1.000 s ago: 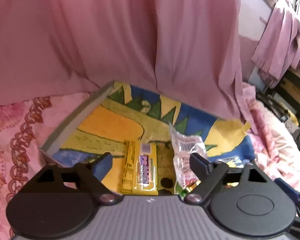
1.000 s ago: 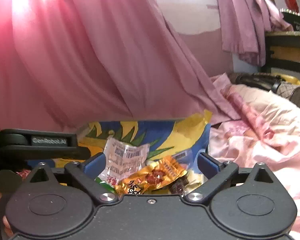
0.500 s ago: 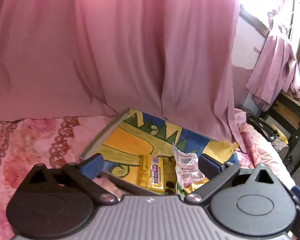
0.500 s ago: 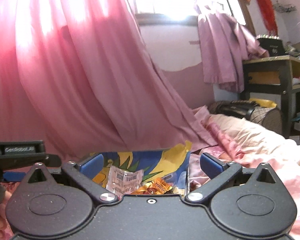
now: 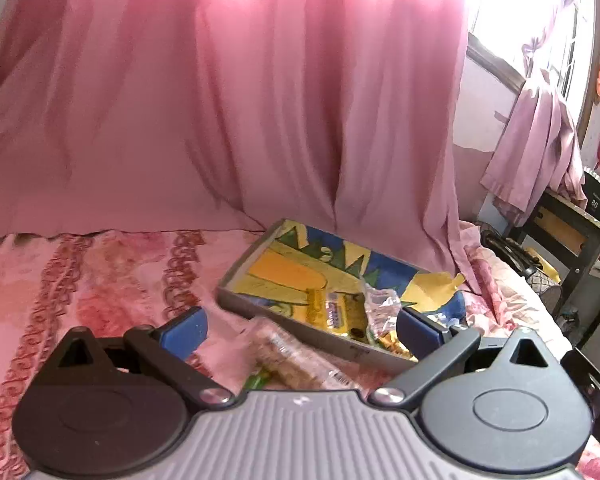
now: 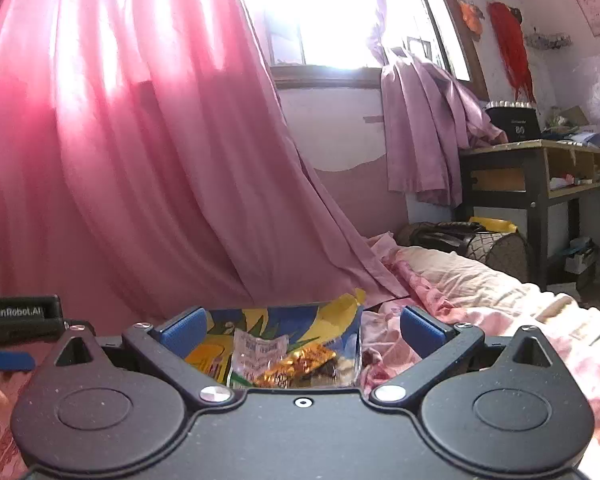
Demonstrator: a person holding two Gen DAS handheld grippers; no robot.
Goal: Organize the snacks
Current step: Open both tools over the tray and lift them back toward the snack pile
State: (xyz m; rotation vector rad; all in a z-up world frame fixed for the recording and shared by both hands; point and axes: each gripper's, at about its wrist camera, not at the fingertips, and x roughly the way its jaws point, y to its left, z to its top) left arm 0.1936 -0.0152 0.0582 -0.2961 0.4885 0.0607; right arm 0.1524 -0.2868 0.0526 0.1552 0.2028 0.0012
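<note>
A: Why do the snacks sit in that tray on the bed?

B: My guess is that it serves as the collecting place. The yellow packet, the clear crinkled wrapper and the gold wrapper all lie inside it, toward its near right corner. One more packet, a clear one with brownish contents, lies outside, on the bedspread just beside the tray's near wall.

A: So that one is the job in hand?

B: Probably. The left claw hovers above it, released, blue fingers spread wide with nothing between them. The packet lies between them in the picture, which reads as lining up for a pick.

A: Which way does it point?

B: Its long axis runs diagonally, from upper left to lower right in the left wrist view, roughly parallel to the tray's near wall. The near end hides under the claw body. The yellow packet lies flat too, its long axis pointing away from the camera, across the tray.

A: And the right claw?

B: Also released and empty, held low, facing the tray's right end, perhaps waiting.
</note>
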